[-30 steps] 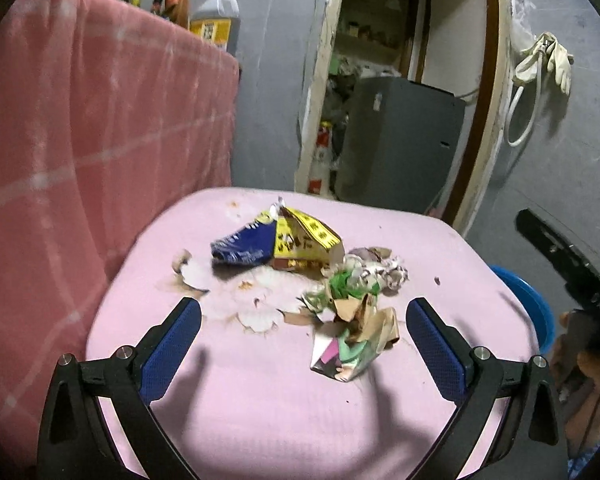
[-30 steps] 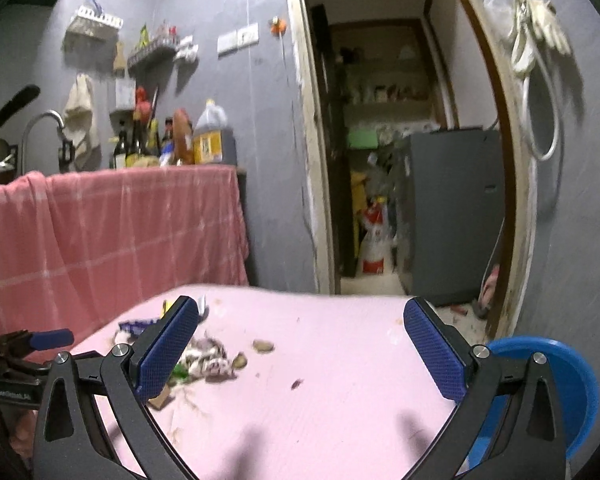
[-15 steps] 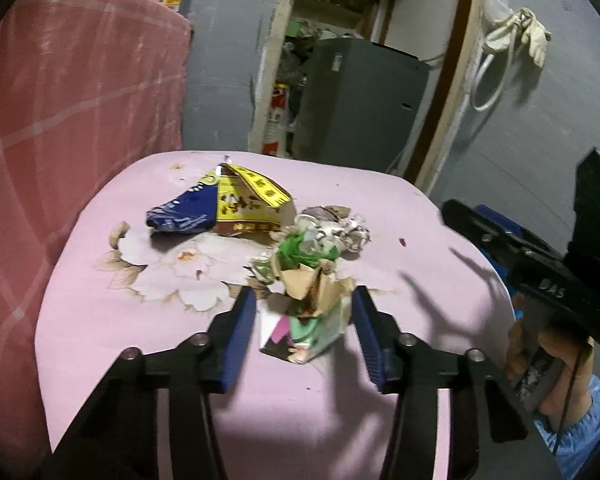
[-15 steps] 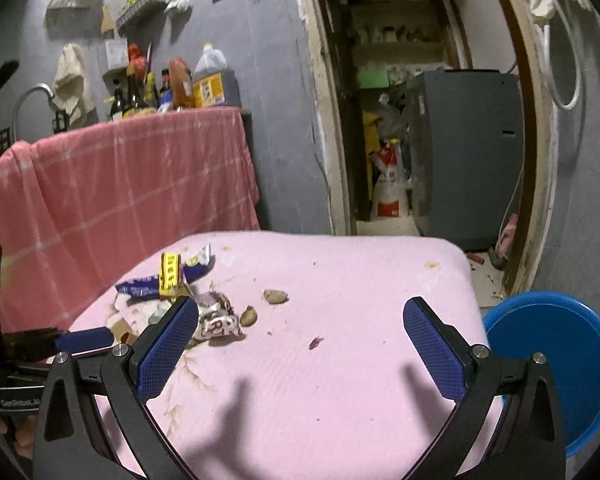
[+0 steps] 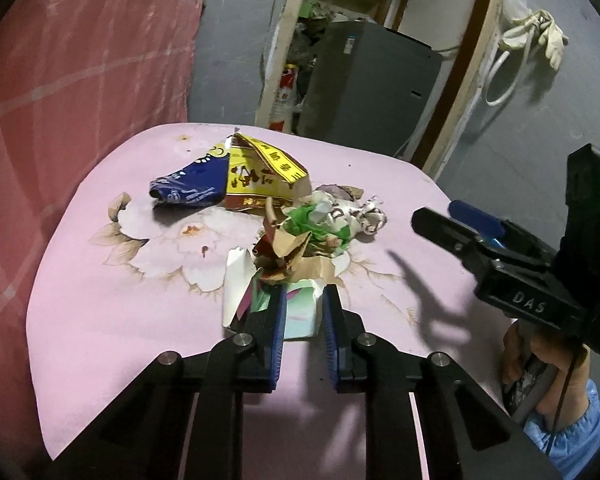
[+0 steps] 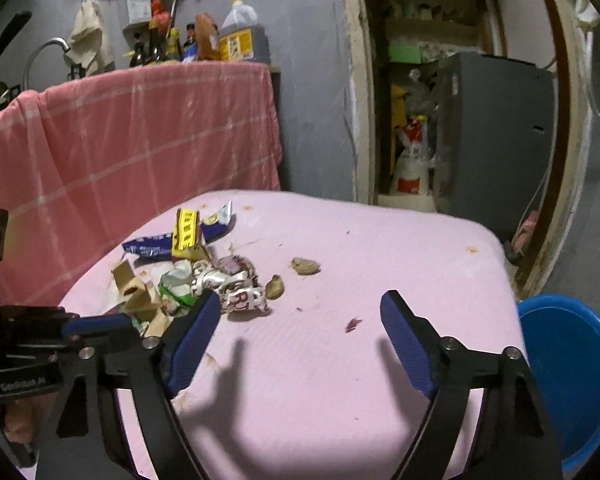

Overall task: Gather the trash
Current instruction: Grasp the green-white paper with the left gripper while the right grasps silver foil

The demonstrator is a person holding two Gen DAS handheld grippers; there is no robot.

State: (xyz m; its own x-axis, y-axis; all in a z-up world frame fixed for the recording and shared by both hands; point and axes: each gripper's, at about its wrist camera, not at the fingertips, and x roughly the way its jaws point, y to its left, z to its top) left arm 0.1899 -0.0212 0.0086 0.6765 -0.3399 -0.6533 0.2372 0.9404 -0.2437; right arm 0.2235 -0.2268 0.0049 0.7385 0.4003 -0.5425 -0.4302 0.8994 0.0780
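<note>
The crumpled carton (image 5: 300, 312), at the near end of the trash pile (image 5: 300, 232) mid table (image 5: 100, 340), is now pinched by the left gripper (image 5: 303, 312), which was wide open 1 s ago: first pick secured, I think. Right gripper (image 6: 300, 320) is wide open w/ nothing in it, over the table's right part. Blue basin (image 6: 572, 380) beside the right edge looks empty.

The left gripper (image 5: 303, 308) moved in and closed on the crumpled carton (image 5: 296, 300); the right gripper (image 6: 300, 334) dipped toward the table (image 6: 380, 240).
</note>
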